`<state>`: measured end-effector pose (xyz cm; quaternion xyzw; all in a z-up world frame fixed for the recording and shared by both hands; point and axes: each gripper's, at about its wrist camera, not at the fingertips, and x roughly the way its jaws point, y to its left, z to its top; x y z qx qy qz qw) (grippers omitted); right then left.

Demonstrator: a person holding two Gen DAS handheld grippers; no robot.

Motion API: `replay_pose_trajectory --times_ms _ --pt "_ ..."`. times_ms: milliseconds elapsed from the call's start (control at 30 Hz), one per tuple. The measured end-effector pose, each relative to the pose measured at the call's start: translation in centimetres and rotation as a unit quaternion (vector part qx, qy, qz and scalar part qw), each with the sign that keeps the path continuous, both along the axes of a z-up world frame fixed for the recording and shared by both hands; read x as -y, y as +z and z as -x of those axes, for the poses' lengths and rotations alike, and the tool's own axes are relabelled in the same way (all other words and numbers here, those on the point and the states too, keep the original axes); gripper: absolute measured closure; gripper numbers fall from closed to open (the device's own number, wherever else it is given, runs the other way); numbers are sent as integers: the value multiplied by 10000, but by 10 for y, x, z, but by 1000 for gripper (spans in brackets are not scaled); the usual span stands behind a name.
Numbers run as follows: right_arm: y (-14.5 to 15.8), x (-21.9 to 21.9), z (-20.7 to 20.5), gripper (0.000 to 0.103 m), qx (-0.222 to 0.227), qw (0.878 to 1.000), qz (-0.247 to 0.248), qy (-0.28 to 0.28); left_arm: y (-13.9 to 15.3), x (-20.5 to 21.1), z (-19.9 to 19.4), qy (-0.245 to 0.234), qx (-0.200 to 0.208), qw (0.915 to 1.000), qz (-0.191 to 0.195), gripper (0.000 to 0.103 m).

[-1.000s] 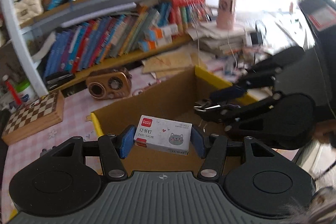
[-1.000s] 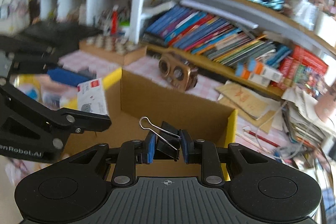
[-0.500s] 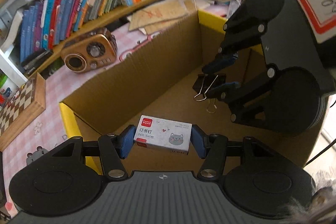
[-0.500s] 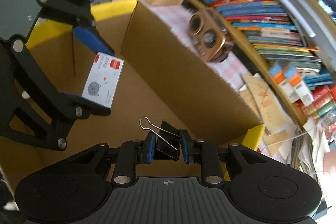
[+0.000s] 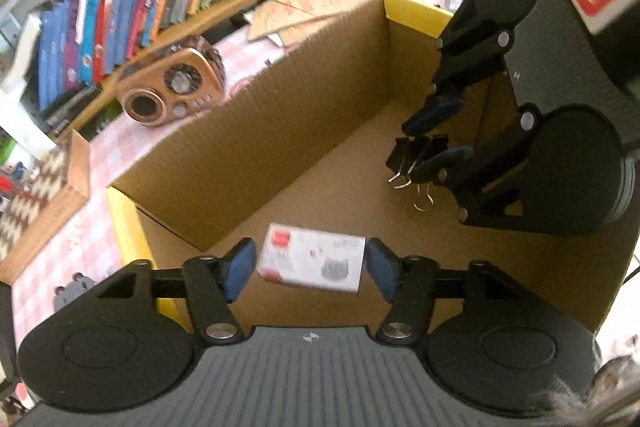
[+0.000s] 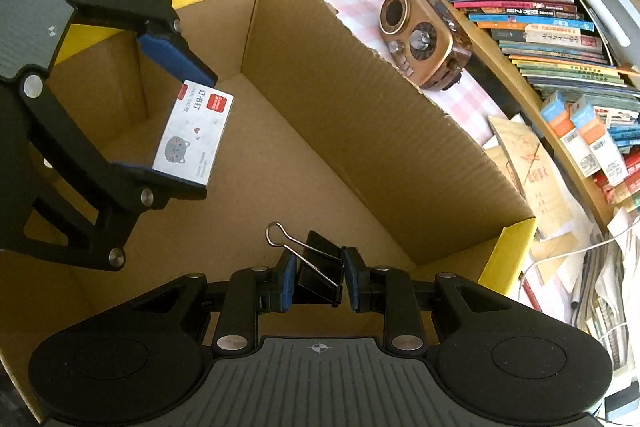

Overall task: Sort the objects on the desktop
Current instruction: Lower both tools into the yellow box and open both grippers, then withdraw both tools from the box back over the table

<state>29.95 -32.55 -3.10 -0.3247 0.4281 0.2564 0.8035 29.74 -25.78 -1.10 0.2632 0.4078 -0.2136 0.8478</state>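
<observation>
Inside the cardboard box (image 5: 304, 131), the left gripper (image 5: 310, 267) has just spread its jaws and let go of the staple box (image 5: 312, 263), now dropping toward the near-left corner, while the right gripper (image 6: 318, 281) still clamps the binder clip (image 6: 318, 277) above the floor, so its release looks next.

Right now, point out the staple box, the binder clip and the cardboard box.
staple box (image 6: 194, 137): right wrist view, on its white printed face.
binder clip (image 6: 318, 273): right wrist view, on its black body.
cardboard box (image 5: 256, 131): left wrist view, on its inner back wall.
</observation>
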Motion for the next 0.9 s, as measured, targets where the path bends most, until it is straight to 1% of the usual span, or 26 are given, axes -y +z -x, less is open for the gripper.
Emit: replay_pose_trajectory --times_ms 33,133,300,400,500,600,700,800,900 --pt "2 1 1 76 39 10000 -79 -12 2 0 2 22 88 10000 7 32" --pt "5 3 0 76 94 9998 -130 -98 7 -3 6 78 204 9997 77 23" --pt "19 11 10 76 266 9985 -378 -289 20 -10 18 127 487 9985 210 18" --pt "32 17 19 73 426 9964 -577 -461 31 -18 28 168 683 9969 353 17" --pt "47 22 33 70 623 9927 -779 -678 45 -27 39 249 904 9942 529 12" --pt "64 28 48 70 843 9861 -1072 -947 61 -37 54 333 1161 9896 775 11" --pt "79 32 63 69 1087 9766 -1388 -1234 76 -49 72 468 1414 9834 1039 10" --pt "92 34 83 69 1311 9647 -1695 -1531 84 -59 90 632 1622 9769 1238 4" --pt "102 33 104 69 1513 9518 -1988 -1779 88 -69 107 774 1785 9710 1388 3"
